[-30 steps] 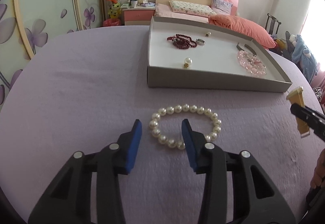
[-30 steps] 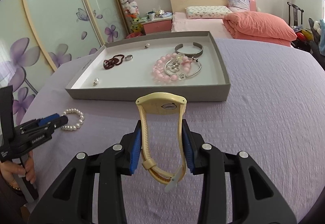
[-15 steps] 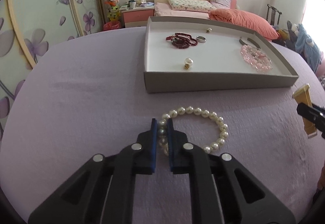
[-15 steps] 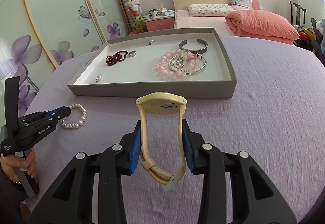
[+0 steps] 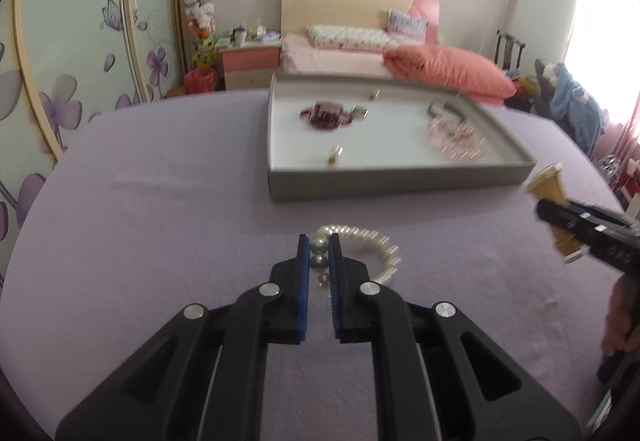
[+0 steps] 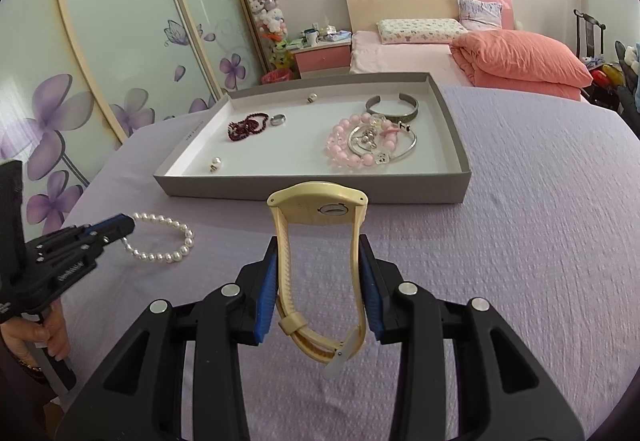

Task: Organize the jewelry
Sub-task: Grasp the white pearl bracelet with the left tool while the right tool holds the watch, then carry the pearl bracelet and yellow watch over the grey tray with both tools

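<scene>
Jewelry awaits sorting on a lilac bedspread (image 6: 520, 241): a grey tray (image 6: 316, 193) holds bracelets and rings, the right gripper (image 6: 319, 281) pinches a cream wristwatch (image 6: 320, 209), and the left gripper (image 5: 319, 261) clamps a pearl bracelet (image 6: 160, 237) before the tray.

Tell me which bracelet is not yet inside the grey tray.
The white pearl bracelet: it lies on the purple cloth before the tray, pinched by the left gripper. The others lie inside.
</scene>
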Demonstrator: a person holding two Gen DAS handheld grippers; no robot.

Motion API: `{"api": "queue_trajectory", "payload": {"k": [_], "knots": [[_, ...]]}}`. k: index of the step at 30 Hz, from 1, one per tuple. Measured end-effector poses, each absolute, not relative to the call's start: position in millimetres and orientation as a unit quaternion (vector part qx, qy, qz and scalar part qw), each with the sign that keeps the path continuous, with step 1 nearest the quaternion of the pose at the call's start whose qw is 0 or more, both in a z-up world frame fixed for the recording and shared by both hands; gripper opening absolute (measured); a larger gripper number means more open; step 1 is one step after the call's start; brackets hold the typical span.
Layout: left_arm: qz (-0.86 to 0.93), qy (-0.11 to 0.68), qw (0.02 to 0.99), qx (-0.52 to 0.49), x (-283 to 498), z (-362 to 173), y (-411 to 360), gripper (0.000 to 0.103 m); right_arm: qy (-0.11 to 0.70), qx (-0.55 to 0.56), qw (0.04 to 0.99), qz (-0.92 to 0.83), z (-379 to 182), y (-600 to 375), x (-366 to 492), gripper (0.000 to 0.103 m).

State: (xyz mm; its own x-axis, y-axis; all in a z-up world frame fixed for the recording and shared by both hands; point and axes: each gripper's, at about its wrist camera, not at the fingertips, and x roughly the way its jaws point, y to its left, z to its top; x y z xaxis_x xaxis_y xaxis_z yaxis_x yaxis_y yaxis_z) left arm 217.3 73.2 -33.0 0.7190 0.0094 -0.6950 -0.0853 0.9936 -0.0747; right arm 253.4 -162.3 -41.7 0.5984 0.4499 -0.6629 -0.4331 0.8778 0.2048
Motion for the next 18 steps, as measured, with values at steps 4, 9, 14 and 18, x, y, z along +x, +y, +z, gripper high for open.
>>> {"api": "queue_trajectory", "payload": {"k": [4, 9, 14, 18], "knots": [[0.009, 0.352, 0.934, -0.06, 209, -14, 69, 0.009, 0.368, 0.012, 0.895, 0.251, -36, -160, 249, 0.038], [-0.004, 0.333, 0.94, -0.071, 197, 2, 66, 0.009, 0.362, 0.012, 0.896, 0.257, -31, -159, 244, 0.038], [-0.008, 0.316, 0.945, -0.081, 188, 12, 67, 0.009, 0.356, 0.012, 0.898, 0.258, -27, -155, 240, 0.038], [-0.009, 0.307, 0.948, -0.087, 186, 20, 67, 0.009, 0.351, 0.006, 0.9, 0.259, -25, -152, 237, 0.038]]}}
